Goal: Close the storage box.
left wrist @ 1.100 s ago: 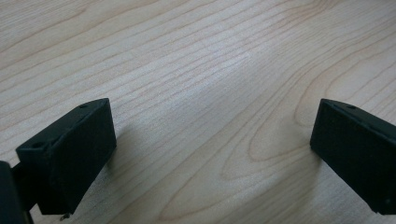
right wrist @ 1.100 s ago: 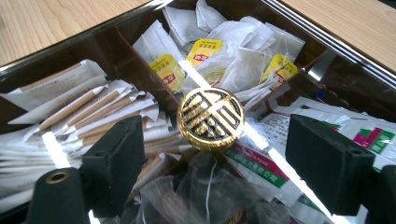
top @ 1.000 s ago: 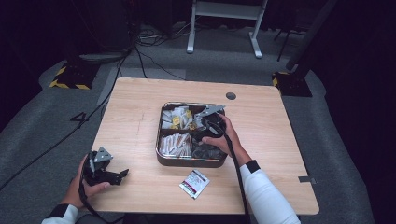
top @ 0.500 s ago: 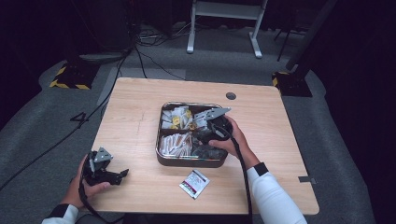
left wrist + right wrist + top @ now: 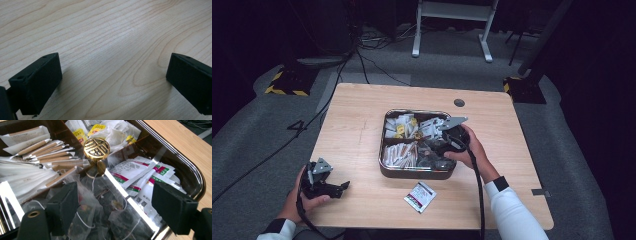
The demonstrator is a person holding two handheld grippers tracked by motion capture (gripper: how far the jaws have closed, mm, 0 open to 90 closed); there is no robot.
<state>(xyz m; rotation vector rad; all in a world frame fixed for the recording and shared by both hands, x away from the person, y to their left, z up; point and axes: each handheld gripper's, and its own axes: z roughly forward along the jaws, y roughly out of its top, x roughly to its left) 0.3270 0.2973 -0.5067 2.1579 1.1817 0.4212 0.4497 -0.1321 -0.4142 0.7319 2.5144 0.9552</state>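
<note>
Right tool (image 5: 113, 202) is hovering wide open over tea bags (image 5: 100, 220) in the tray (image 5: 384, 165), now deeper inside; its view is revealing a gold knob (image 5: 96, 148). Left tool (image 5: 113, 82) is resting open on the worktop (image 5: 362, 110).

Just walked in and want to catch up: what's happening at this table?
A person is working over a divided metal tray of sachets and tea bags on a wooden table. The right tool hangs open above the compartment of mesh tea bags, just in front of the tray's gold centre knob, gripping nothing. The left tool rests open on bare table near the front left corner. One red and white sachet lies on the table in front of the tray.
</note>
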